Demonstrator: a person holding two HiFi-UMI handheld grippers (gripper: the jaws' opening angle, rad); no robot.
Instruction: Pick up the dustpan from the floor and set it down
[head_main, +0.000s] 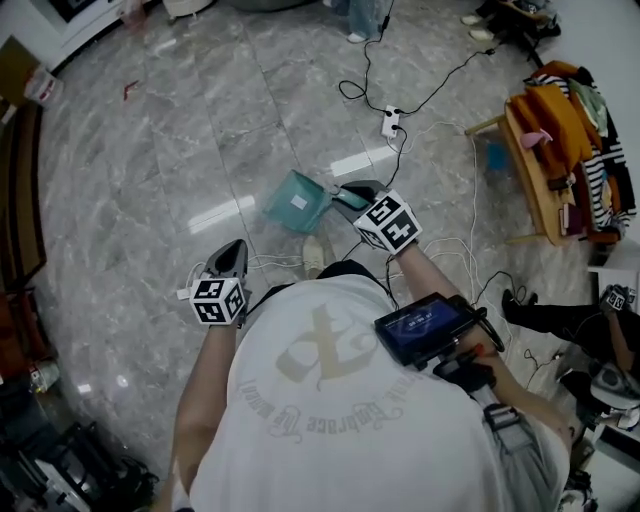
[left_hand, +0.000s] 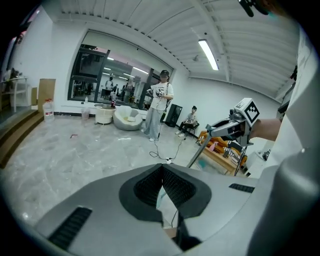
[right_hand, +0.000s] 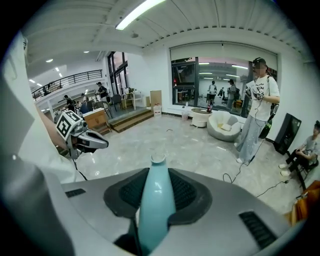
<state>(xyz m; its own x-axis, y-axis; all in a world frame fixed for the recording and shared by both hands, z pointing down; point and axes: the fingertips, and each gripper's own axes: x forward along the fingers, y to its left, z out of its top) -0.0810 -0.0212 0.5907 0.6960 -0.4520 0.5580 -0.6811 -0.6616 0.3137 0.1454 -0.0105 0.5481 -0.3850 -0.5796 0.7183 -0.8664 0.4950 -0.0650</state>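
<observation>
**Dustpan (head_main: 296, 203) gripped by its handle in the right hand-held gripper (head_main: 352, 195)**

Jaws of the right hand-held gripper are partly closed on the dustpan's pale teal handle (right_hand: 157, 200). In the right gripper view, the dark ribbed pads (right_hand: 184, 192) press on both sides of the handle. Its rounded end pokes out just past the fingertips. In the head view, the teal pan sits directly left of this hand-held gripper's tip, tilted, over the grey marble floor (head_main: 150, 180) in front of the person. Whether its lower edge is touching the floor or clear of it cannot be made out.

The left hand-held gripper (head_main: 232, 250) is well apart from the dustpan, lower left of it in the head view, beside the person's white T-shirt (head_main: 330, 400). Its jaws are together at the tips, with nothing between them. The left gripper view shows only floor and a cable through the slit behind the pads (left_hand: 182, 187). The same view shows the right hand-held gripper off to the right, its marker cube (left_hand: 248, 111) on top.

Beyond the dustpan, a white power strip (head_main: 391, 122) lies on the floor with cables trailing from it. A wooden bench (head_main: 530, 170) piled with clothes stands near the floor's right edge. A dark tablet (head_main: 425, 325) sits at the person's waist. Both gripper views show another person (right_hand: 257, 100) standing farther off on the floor, near a white beanbag (right_hand: 225, 124).
</observation>
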